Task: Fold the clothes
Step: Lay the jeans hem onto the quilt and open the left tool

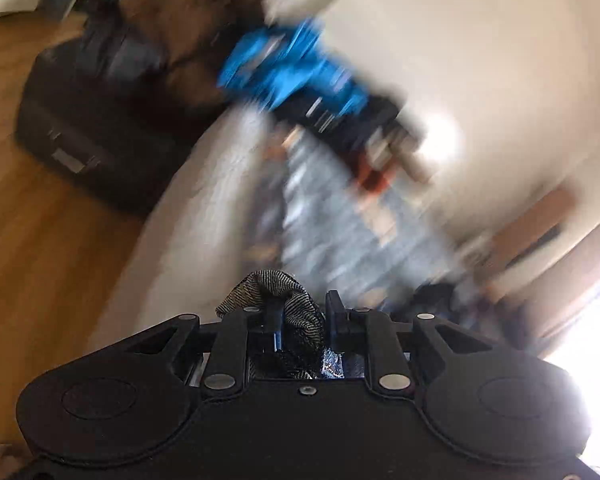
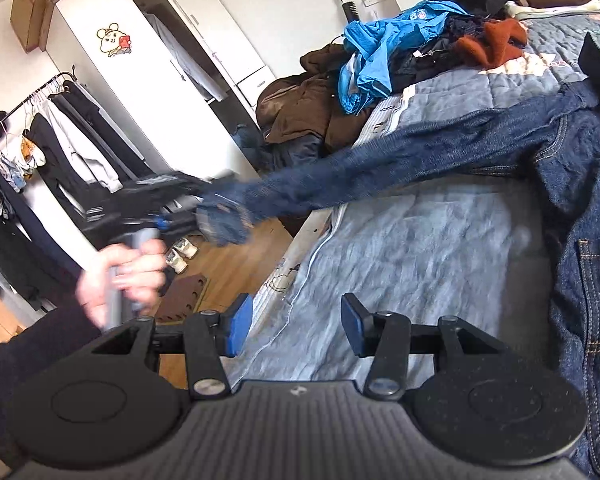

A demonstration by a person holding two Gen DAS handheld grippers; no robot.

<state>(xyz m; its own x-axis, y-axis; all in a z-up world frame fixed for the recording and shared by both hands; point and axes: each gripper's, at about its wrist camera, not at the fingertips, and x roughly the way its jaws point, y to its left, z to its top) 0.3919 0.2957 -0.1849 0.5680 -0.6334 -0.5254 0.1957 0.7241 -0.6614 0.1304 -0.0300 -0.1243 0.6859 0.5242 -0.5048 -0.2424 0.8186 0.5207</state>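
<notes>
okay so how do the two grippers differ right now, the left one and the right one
The left gripper is shut on the cuff of the denim jacket, pulling its sleeve out past the bed edge; the right gripper is open with nothing between its fingers. The left gripper appears blurred, the right gripper sharp. The right gripper hangs over the blue quilt, the left gripper over the wood floor. Both are black with blue pads.
</notes>
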